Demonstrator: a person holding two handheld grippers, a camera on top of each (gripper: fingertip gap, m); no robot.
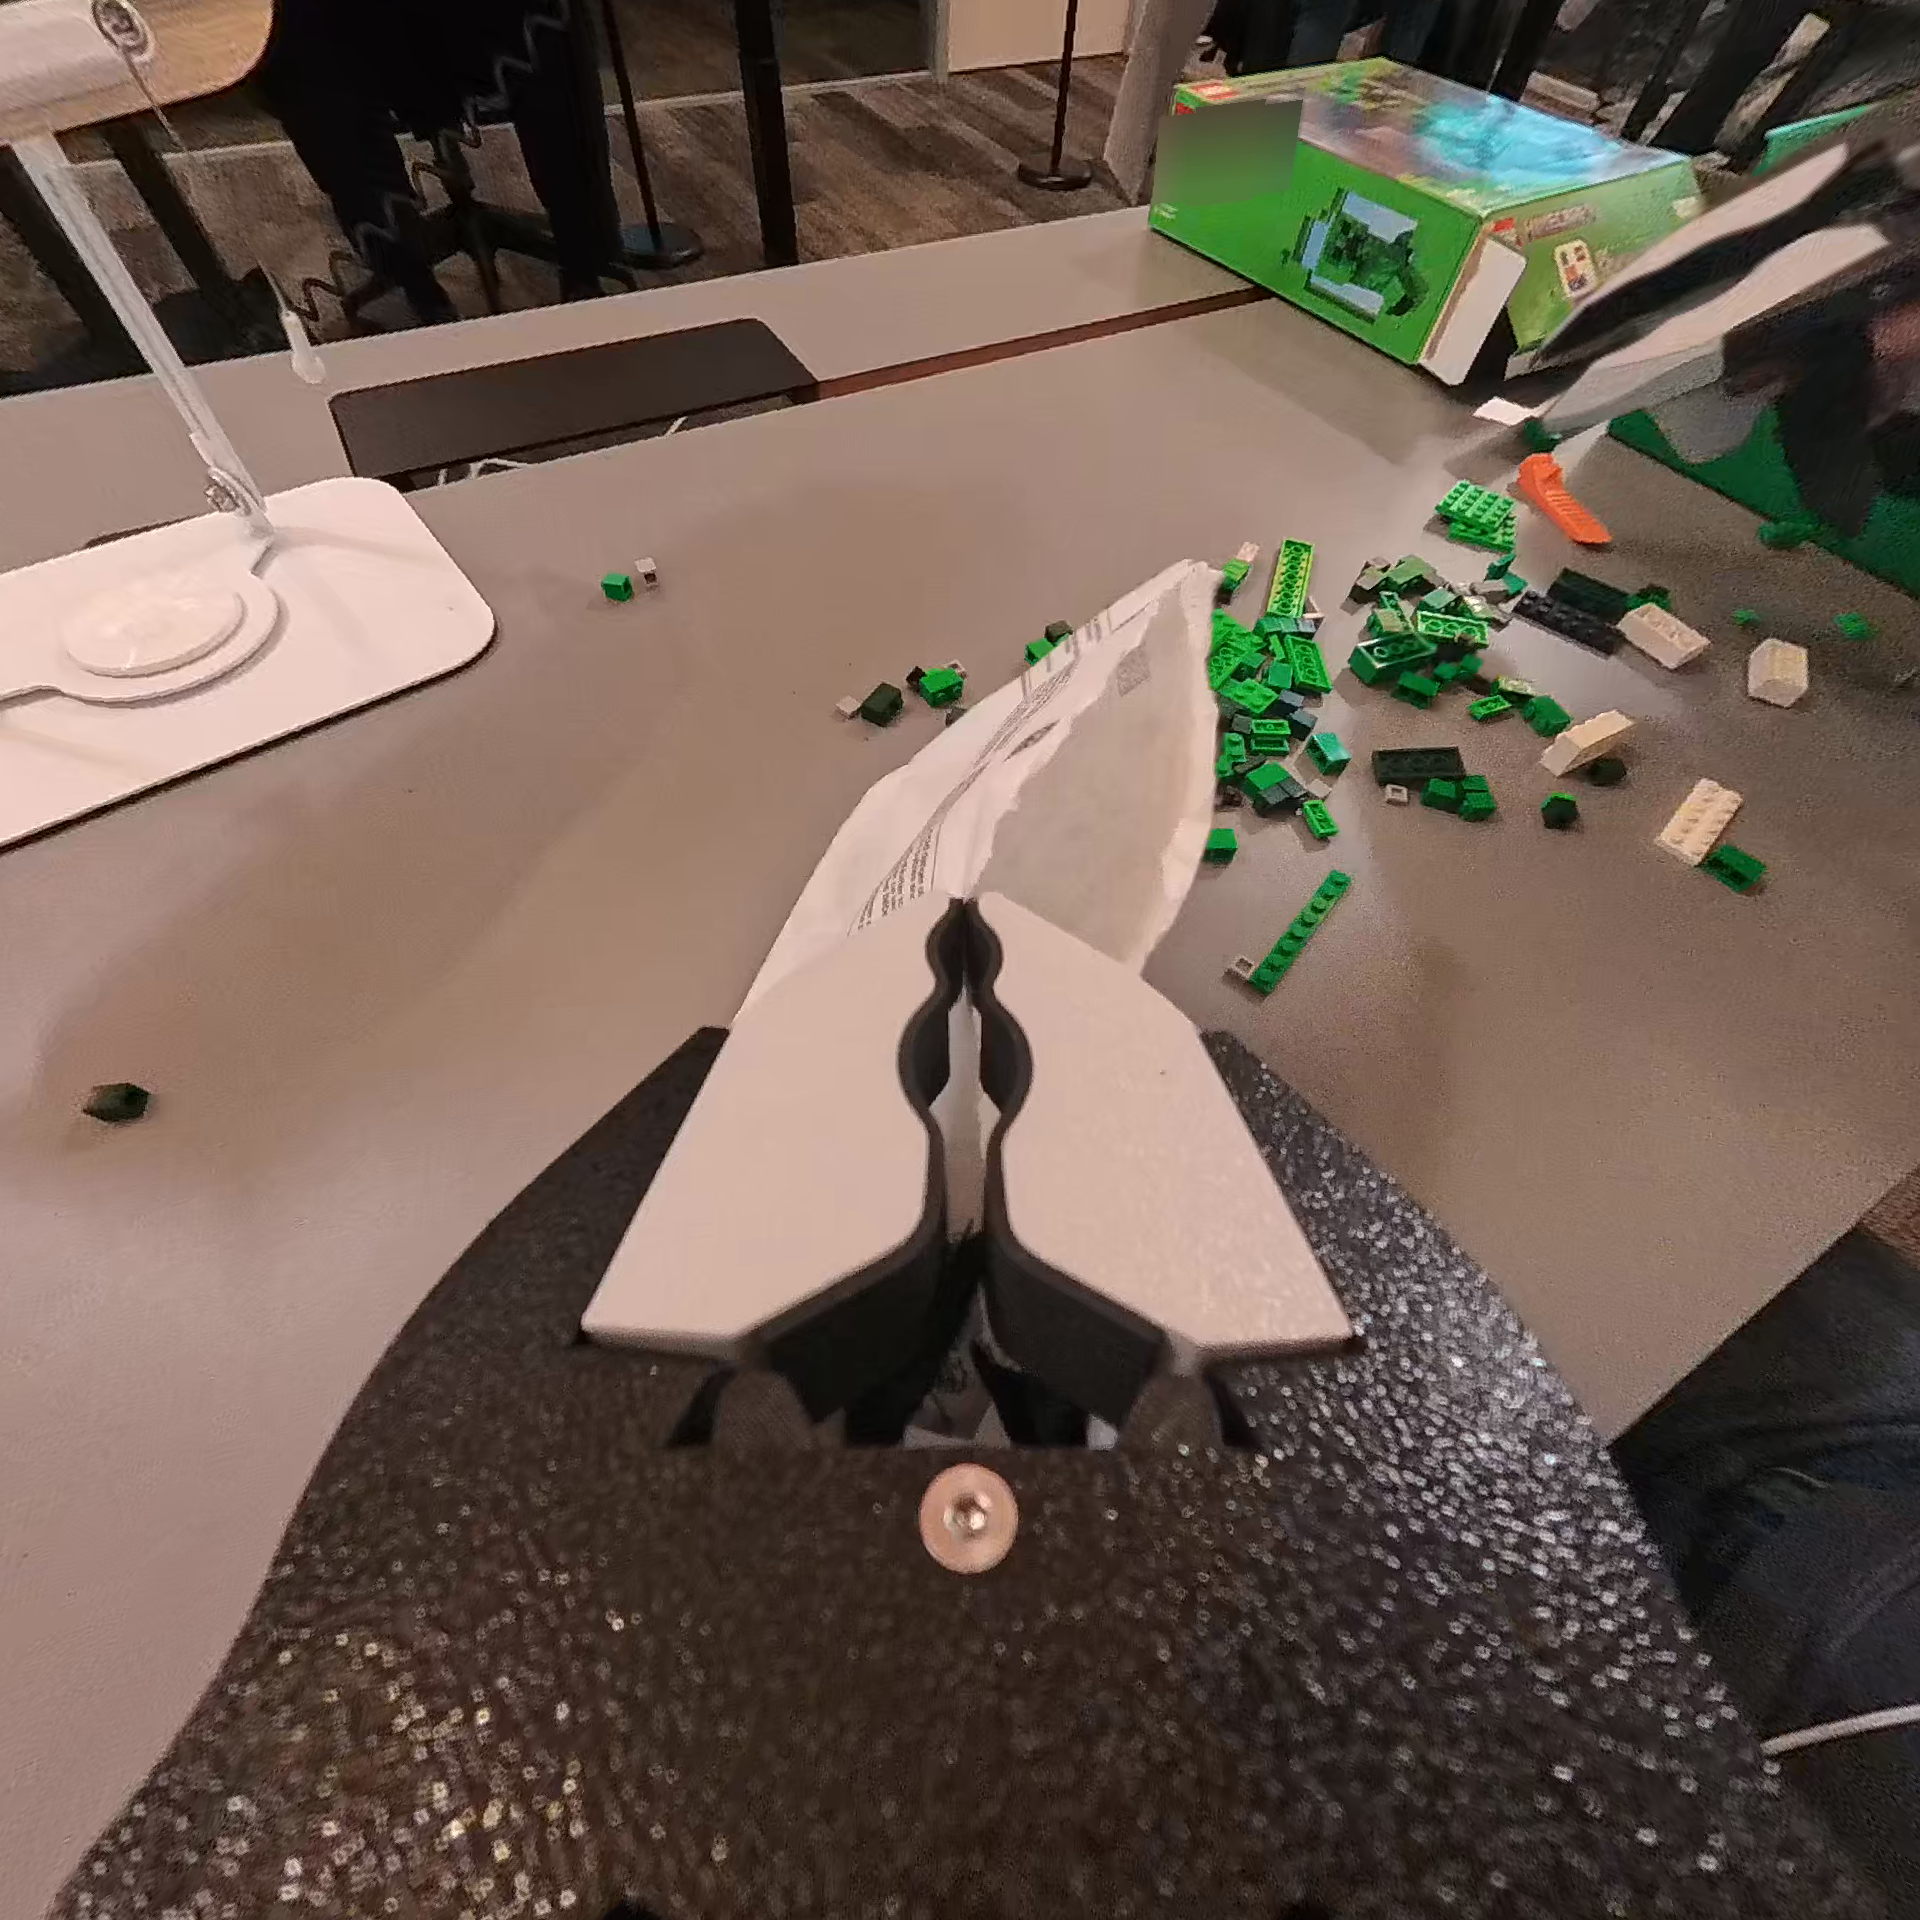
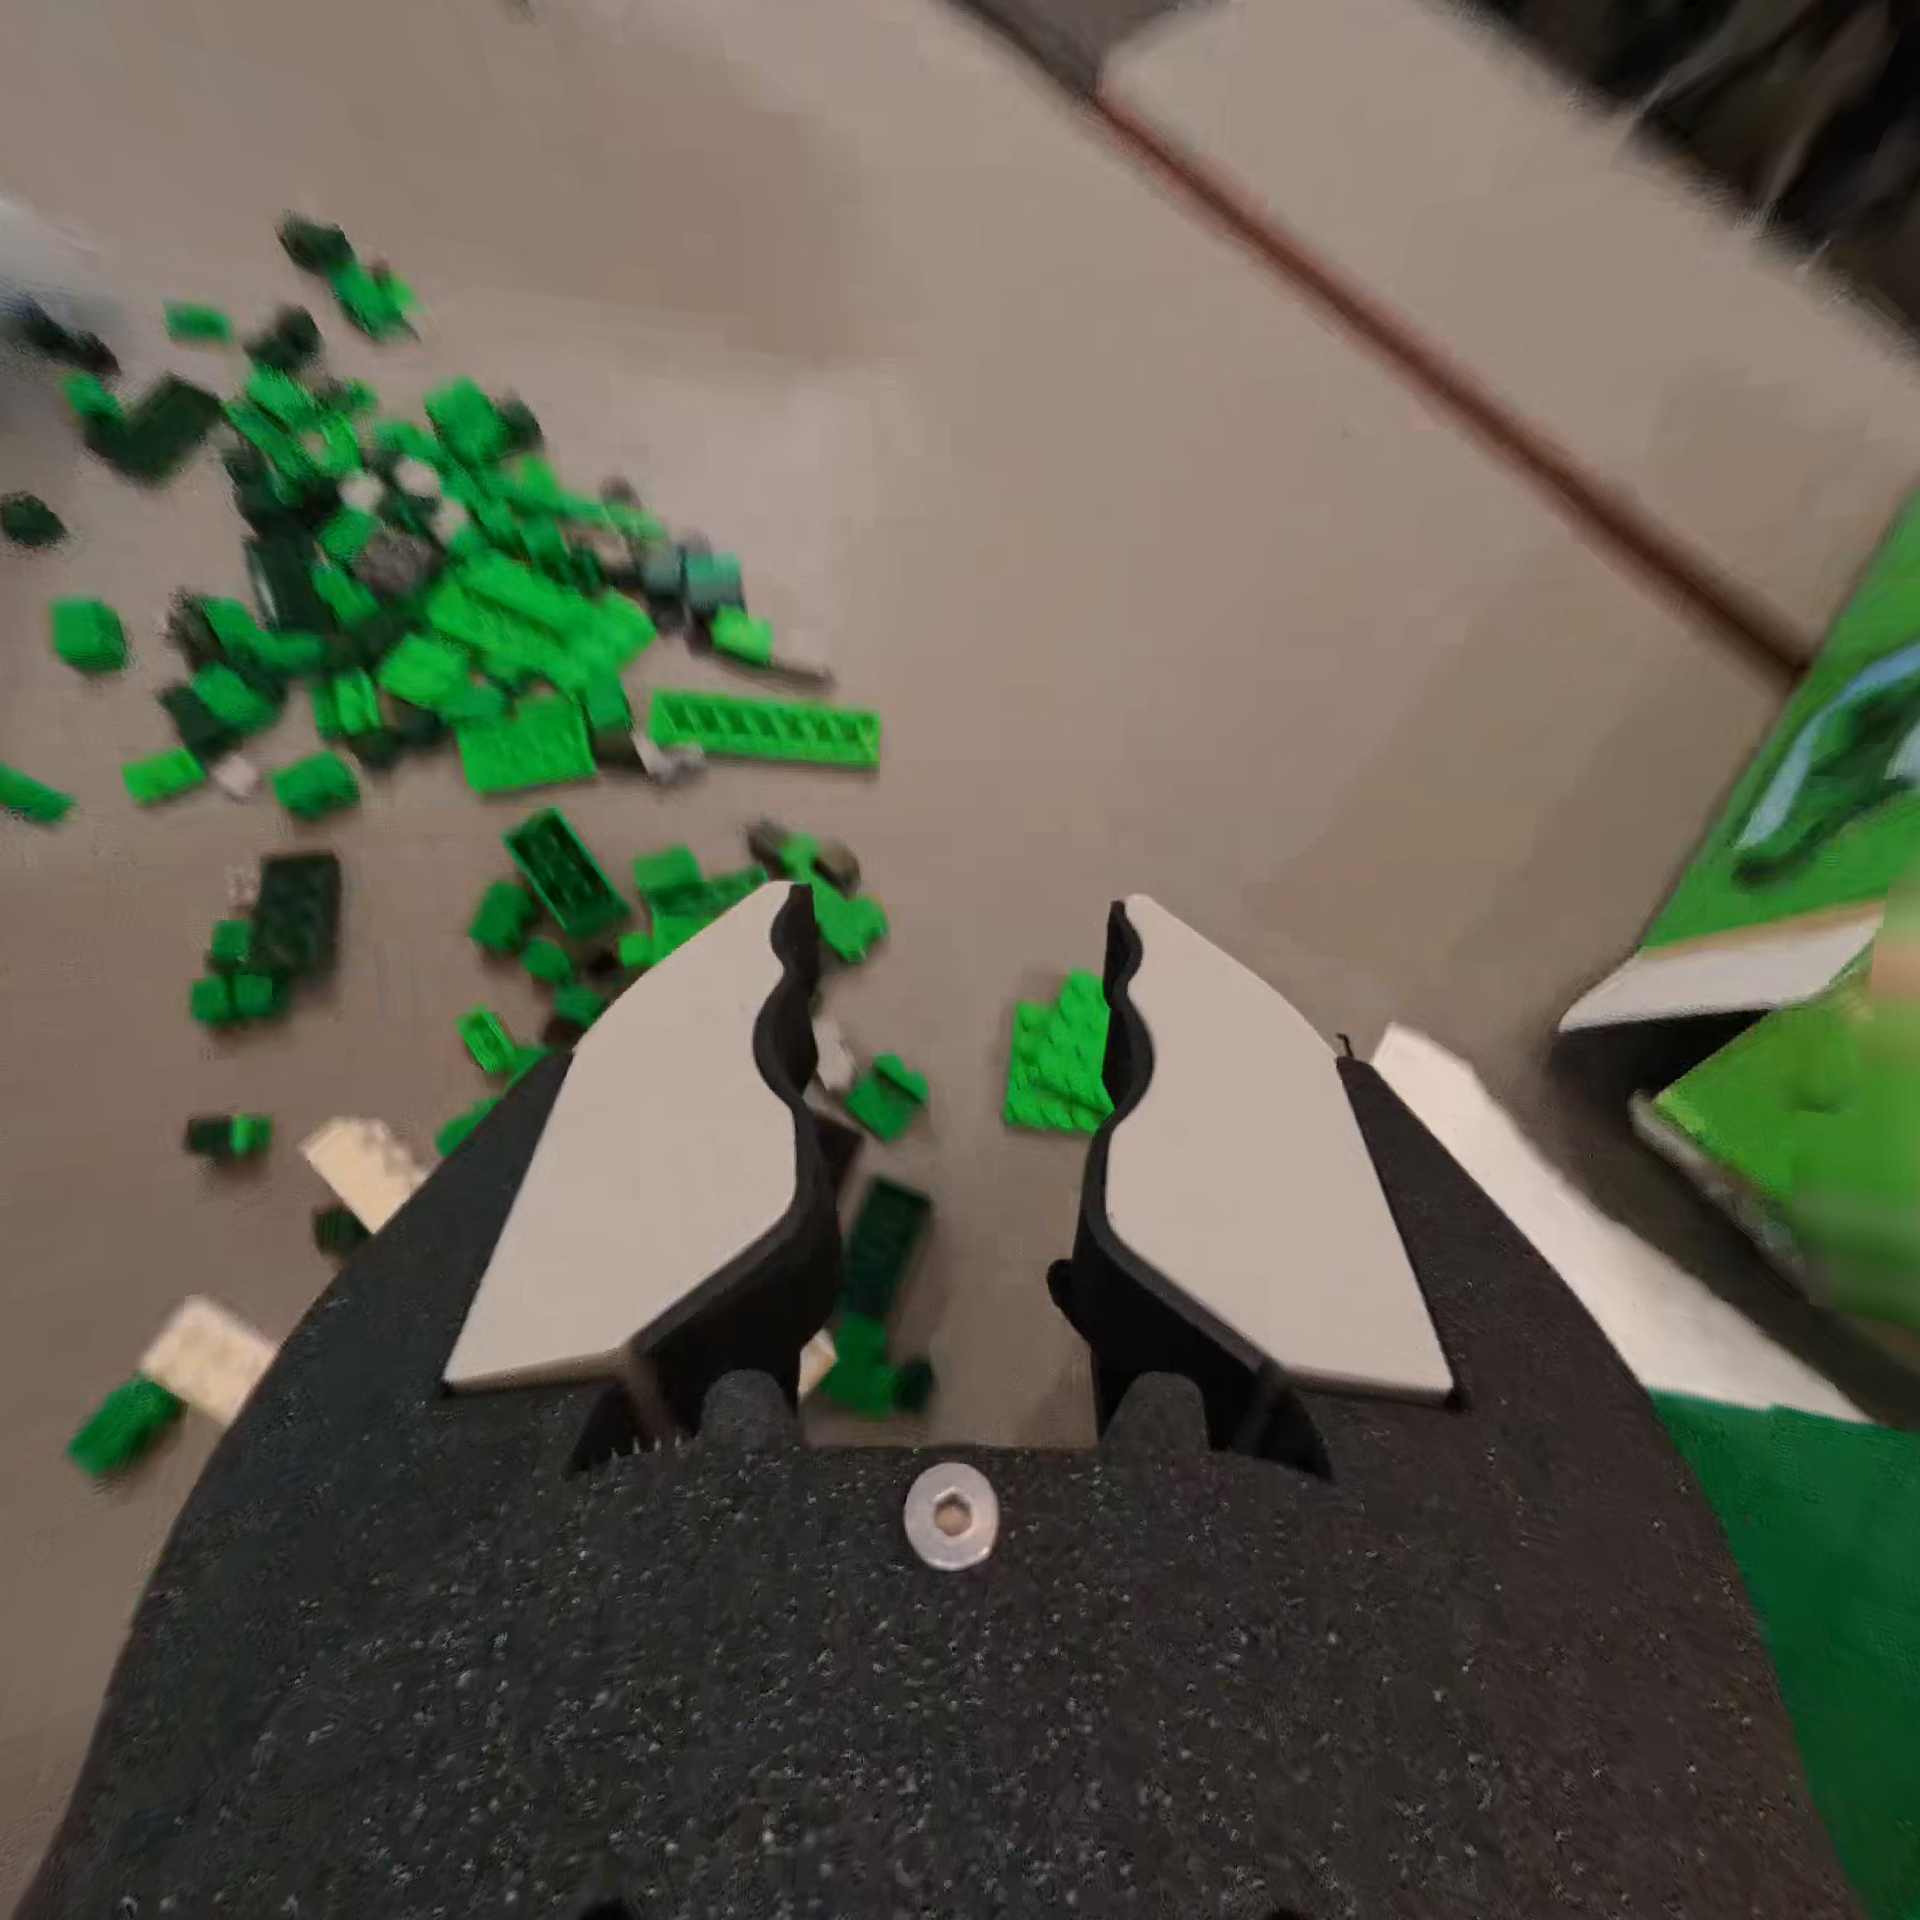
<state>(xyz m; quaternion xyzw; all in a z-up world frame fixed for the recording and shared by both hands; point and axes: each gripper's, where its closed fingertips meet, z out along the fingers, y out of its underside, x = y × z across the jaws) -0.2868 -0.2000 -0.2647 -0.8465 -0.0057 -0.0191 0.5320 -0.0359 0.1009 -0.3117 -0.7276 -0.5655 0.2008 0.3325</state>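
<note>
Grey matte surface (image 1: 520,935) carries everything; behind it we see dark wood-look flooring and chair legs.

Our left tool (image 1: 966,914) has its jaws pressed together, pinching a torn-open white paper bag with printed text (image 1: 1081,769). The bag sticks forward from the tips, lifted off the surface, with its ragged open mouth towards a spill of loose green, dark green and white plastic building bricks (image 1: 1403,686). We can't see anything inside the bag, so it looks emptied, but that's a judgement.

Our right tool (image 2: 956,914) has its jaws spread, holding nothing, hovering over the near edge of the same brick pile (image 2: 468,644). That view is motion-blurred, so we can't tell if the tips touch any brick. A light green studded flat plate (image 2: 1060,1049) sits just beside the right finger.

Other items:
- green cardboard toy box with an open end flap (image 1: 1434,229), far right
- orange plastic wedge-shaped brick separator (image 1: 1558,499), near the box
- white flat stand base with a clear angled arm (image 1: 208,623), far left
- a few stray bricks lie well apart from the pile

All the bricks lie loose; we see none joined.
</note>
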